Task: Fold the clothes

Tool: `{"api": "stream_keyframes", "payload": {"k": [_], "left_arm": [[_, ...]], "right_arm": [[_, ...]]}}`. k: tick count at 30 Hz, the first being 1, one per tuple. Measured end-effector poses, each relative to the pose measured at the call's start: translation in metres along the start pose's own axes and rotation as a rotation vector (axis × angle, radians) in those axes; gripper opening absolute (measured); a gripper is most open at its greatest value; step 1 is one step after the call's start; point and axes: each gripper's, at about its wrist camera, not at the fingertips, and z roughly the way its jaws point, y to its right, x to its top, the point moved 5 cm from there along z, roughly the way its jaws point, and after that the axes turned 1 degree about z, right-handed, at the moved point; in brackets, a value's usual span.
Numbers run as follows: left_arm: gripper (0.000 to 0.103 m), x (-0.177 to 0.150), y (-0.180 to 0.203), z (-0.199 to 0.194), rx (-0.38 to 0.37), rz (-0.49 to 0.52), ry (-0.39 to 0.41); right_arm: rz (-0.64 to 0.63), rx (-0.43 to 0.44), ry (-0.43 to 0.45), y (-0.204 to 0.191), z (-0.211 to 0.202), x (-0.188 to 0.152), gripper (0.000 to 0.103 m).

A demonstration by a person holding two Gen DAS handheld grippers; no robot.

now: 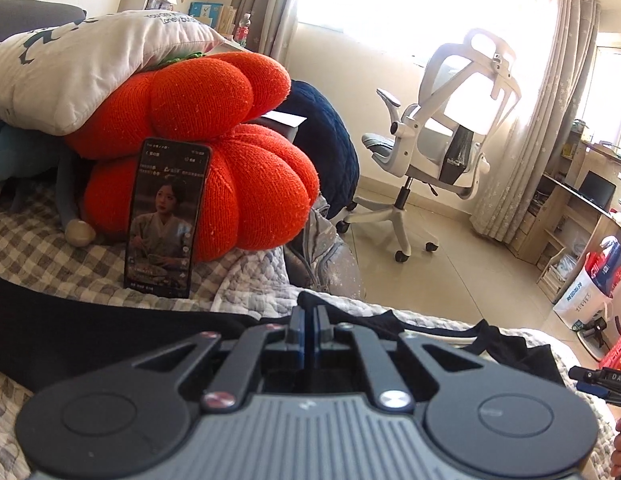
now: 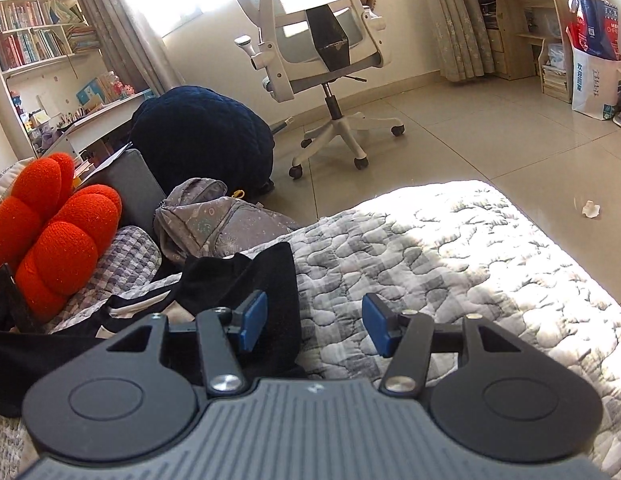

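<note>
A black garment (image 1: pixel 90 332) lies spread on the checked quilt (image 1: pixel 38 248) of a bed. My left gripper (image 1: pixel 310 320) has its jaws together at the garment's upper edge; a fold of black cloth rises at the tips, so it looks shut on the garment. In the right wrist view the same black garment (image 2: pixel 266 276) lies at the left, with a sleeve end pointing up. My right gripper (image 2: pixel 314 326) is open, its left blue pad (image 2: pixel 252 320) over the cloth's edge and its right pad (image 2: pixel 380 326) over the bare quilt (image 2: pixel 450 248).
A phone (image 1: pixel 166 216) stands propped against orange pumpkin cushions (image 1: pixel 214 152) under a white pillow (image 1: pixel 86 64). A grey backpack (image 2: pixel 206 216) and a navy cushion (image 2: pixel 202 136) sit beside the bed. A white office chair (image 2: pixel 322 60) stands on the tiled floor. Desks and shelves line the walls.
</note>
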Motion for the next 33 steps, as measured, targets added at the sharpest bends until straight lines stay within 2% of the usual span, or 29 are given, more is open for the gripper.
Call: {"api": "stream_keyframes", "payload": {"k": [8,13,17,23,24,27,31,33], "left_arm": [[0.004,-0.008,-0.027,0.031,0.13,-0.025,-0.027],[0.004,-0.015,-0.033,0.044,0.155,-0.027,-0.061],[0.004,-0.019,-0.035,0.05,0.178,-0.022,-0.073],[0.004,-0.022,-0.036,0.056,0.182,-0.024,-0.089],[0.004,-0.023,-0.036,0.057,0.181,-0.024,-0.093],[0.004,-0.025,-0.035,0.059,0.182,-0.023,-0.092],[0.004,-0.022,-0.034,0.056,0.145,-0.027,-0.055],[0.004,-0.023,-0.031,0.06,0.127,-0.01,-0.058]], "right_arm": [[0.0,0.043,-0.024,-0.003,0.019,0.01,0.057],[0.023,0.109,-0.074,-0.007,0.038,0.012,0.052],[0.014,0.124,-0.082,-0.012,0.05,0.016,0.051],[0.208,0.21,-0.102,0.014,0.058,0.02,0.049],[0.223,0.221,-0.114,0.016,0.06,0.02,0.044],[0.255,0.257,-0.149,0.016,0.066,0.019,0.006],[0.152,0.167,0.012,0.01,0.037,0.029,0.005],[0.073,0.109,0.039,0.005,0.037,0.031,0.005]]}}
